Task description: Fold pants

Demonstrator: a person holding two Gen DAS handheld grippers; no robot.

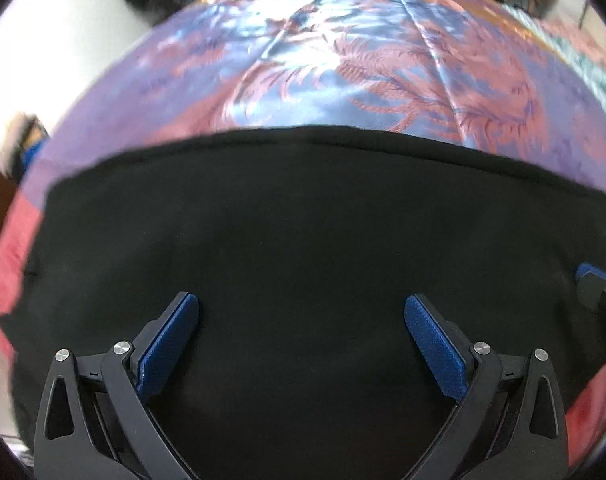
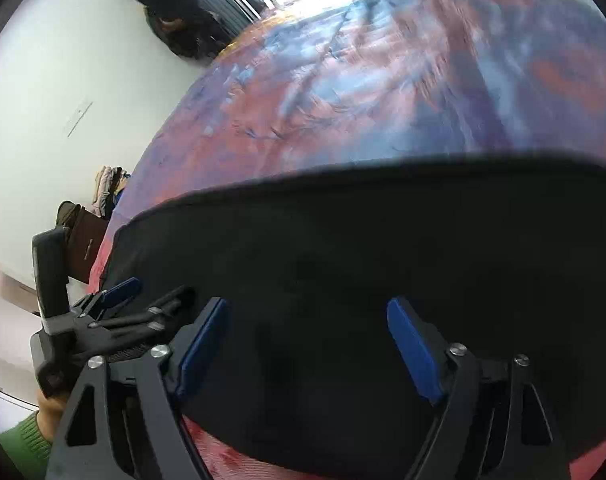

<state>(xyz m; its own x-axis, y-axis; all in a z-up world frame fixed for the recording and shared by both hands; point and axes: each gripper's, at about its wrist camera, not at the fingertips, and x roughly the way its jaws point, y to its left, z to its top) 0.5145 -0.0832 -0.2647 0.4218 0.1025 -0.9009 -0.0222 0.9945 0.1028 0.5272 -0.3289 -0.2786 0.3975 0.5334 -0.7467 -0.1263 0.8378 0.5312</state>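
Note:
The black pants [image 1: 303, 232] lie flat on a patterned red and blue bedspread [image 1: 363, 60], filling the lower half of both views [image 2: 363, 240]. My left gripper [image 1: 301, 308] is open and empty, its blue pads just above the black cloth. My right gripper [image 2: 307, 312] is also open and empty over the pants near their front edge. The left gripper also shows at the left in the right wrist view [image 2: 103, 308]. A tip of the right gripper shows at the right edge of the left wrist view [image 1: 599, 284].
The bedspread [image 2: 383, 80] stretches away beyond the pants. A white wall [image 2: 63, 80] and dark clothing [image 2: 175, 20] stand at the far left. A brown piece of furniture [image 2: 87, 244] with piled clothes sits beside the bed.

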